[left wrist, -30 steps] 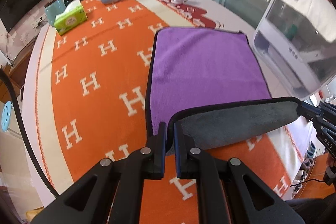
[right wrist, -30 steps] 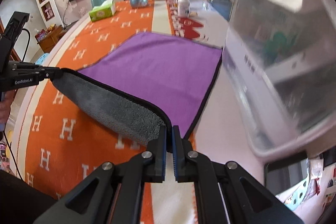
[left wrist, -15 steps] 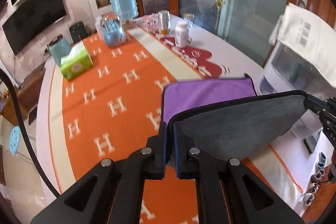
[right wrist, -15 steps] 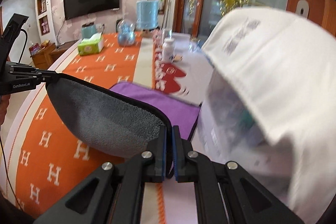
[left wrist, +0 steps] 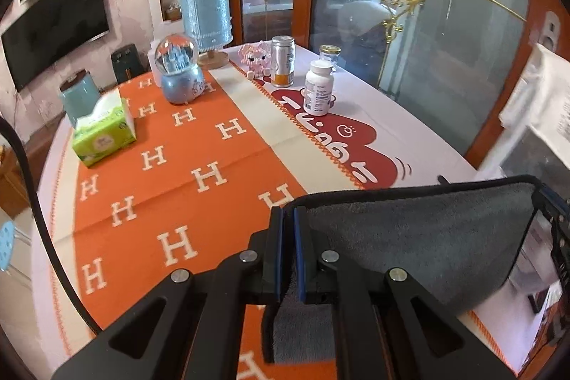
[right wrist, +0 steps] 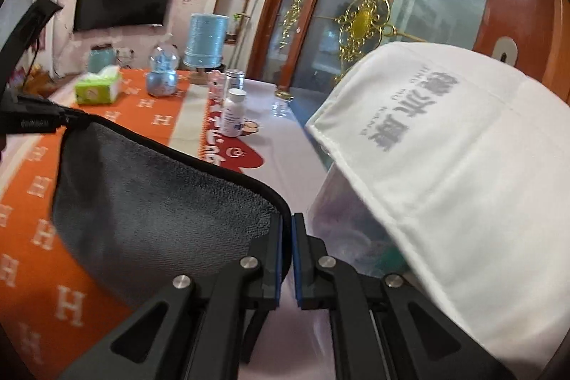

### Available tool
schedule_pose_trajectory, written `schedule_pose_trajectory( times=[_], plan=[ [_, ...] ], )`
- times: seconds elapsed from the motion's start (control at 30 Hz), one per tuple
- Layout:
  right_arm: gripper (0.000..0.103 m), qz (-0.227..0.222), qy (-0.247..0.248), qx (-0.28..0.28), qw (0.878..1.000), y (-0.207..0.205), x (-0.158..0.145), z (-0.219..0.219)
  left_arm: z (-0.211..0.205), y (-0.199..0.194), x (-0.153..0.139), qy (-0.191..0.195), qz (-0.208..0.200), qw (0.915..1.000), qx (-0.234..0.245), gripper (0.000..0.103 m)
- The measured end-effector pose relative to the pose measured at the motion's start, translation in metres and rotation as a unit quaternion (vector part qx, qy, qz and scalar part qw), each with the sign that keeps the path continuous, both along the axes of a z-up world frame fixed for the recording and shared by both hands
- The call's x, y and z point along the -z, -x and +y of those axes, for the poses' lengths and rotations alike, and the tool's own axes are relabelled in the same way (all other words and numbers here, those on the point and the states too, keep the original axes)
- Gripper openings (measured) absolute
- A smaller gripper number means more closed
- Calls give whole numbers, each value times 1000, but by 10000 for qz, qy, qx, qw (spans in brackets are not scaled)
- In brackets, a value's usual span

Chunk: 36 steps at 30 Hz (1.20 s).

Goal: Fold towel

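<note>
left wrist, towel [left wrist: 409, 237] grey side up, stretched

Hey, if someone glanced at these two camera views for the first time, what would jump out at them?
First, the grey black-edged towel, stretched in mid-air between the left gripper and right gripper, each shut on a corner. Beneath it, the bright orange tablecloth with white H letters fills the left wrist view. In the right wrist view, a big white cloth with grey printed characters looms close on the right, draped over a clear container.
</note>
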State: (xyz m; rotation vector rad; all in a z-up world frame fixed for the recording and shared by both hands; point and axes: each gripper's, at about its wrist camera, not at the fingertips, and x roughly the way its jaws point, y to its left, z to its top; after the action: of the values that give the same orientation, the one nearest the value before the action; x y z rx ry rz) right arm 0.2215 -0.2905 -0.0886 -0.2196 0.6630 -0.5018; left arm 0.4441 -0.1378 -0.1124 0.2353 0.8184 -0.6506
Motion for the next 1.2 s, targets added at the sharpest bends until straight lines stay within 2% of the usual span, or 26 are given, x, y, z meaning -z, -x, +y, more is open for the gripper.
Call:
schedule_pose_trajectory(
  times=[0.23,0.4,0.43,0.53,0.57,0.63,0.8,0.93,1.03,1.2],
  plan=[
    [5,12,861,302,9958,-31,31,6,-6,-19,40,219,221,9995,-65,4],
    [5,88,1191,295,9924,-42,49,7,-11,-23,60,219,287,9993,-56,4],
    [8,128,1233,300,9918,-45,52,7,-10,-24,62,262,304,9992,-80,7],
    [17,222,1335,307,9903,-50,59,6,-8,-28,64,320,399,9985,-206,26],
    [27,270,1332,251,9904,-51,61,6,-7,-29,64,341,404,9983,-264,31],
    [30,338,1291,134,9910,-52,62,6,-4,-30,62,335,403,9980,-344,35],
    [51,276,1053,23,9941,-47,58,12,5,-26,56,214,374,9978,-496,37],
    [58,246,779,-92,9966,-40,55,19,18,-14,45,179,393,9966,-705,39],
    [59,226,528,-216,9981,-32,51,25,27,-2,35,88,329,9955,-887,51],
    [62,257,64,-513,9983,-9,43,38,45,30,11,-39,162,9925,-1212,59]
  ],
)
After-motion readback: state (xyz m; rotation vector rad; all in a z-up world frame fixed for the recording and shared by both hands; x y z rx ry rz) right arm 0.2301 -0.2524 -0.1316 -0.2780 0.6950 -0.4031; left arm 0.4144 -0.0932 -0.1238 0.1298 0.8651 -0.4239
